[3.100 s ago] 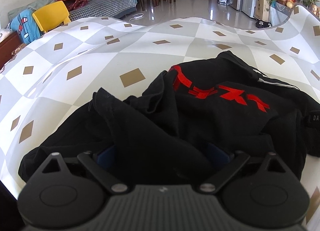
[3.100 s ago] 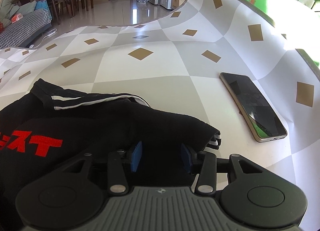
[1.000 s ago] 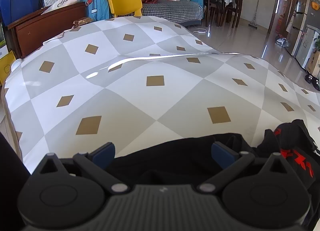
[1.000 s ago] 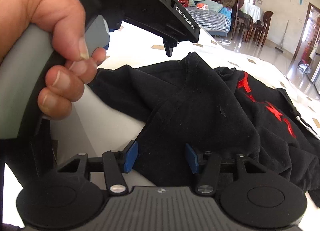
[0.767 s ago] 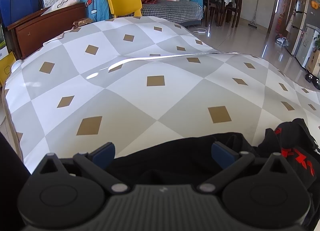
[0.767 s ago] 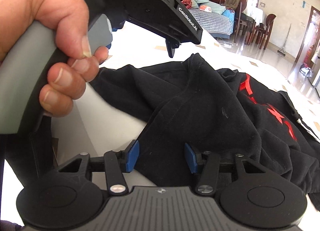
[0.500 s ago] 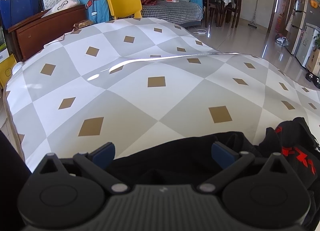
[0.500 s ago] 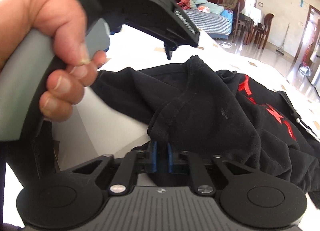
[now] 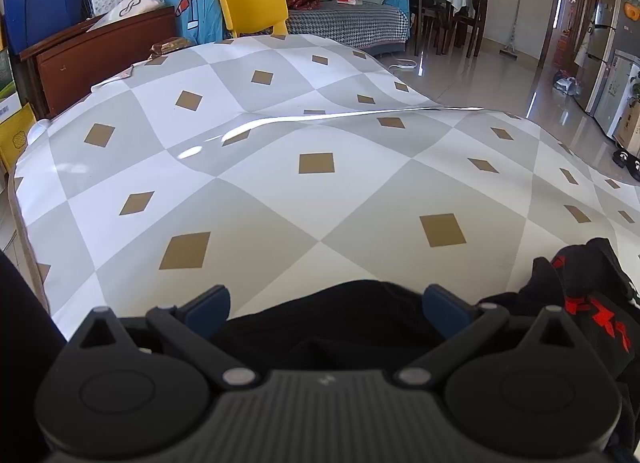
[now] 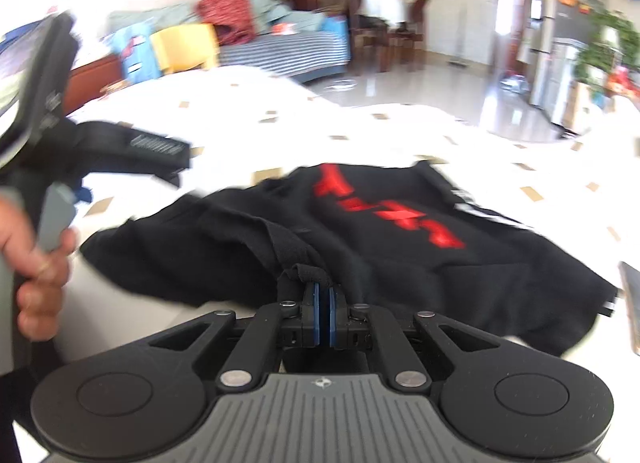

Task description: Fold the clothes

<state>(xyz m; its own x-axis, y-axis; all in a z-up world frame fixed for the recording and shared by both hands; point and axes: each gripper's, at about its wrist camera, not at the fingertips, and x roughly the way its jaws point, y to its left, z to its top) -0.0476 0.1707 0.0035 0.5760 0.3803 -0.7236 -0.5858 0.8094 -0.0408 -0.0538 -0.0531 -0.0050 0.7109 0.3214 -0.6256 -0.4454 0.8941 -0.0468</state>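
A black T-shirt with red lettering lies crumpled on the checkered tablecloth. My right gripper is shut on a bunched edge of the shirt, and the pinched fabric stands up just ahead of the blue pads. In the left wrist view the left gripper is open, its blue pads wide apart. A fold of the black shirt lies between them, not pinched. The red print shows at the lower right.
A hand grips the left tool's handle at the left of the right wrist view. A phone lies at the table's right edge. The grey-and-white tablecloth stretches ahead; a yellow chair and sofa stand beyond it.
The right gripper's jaws closed on the shirt's edge, then it rose and swung, dragging the fabric along; its view is now blurred. The left gripper stayed put and open.
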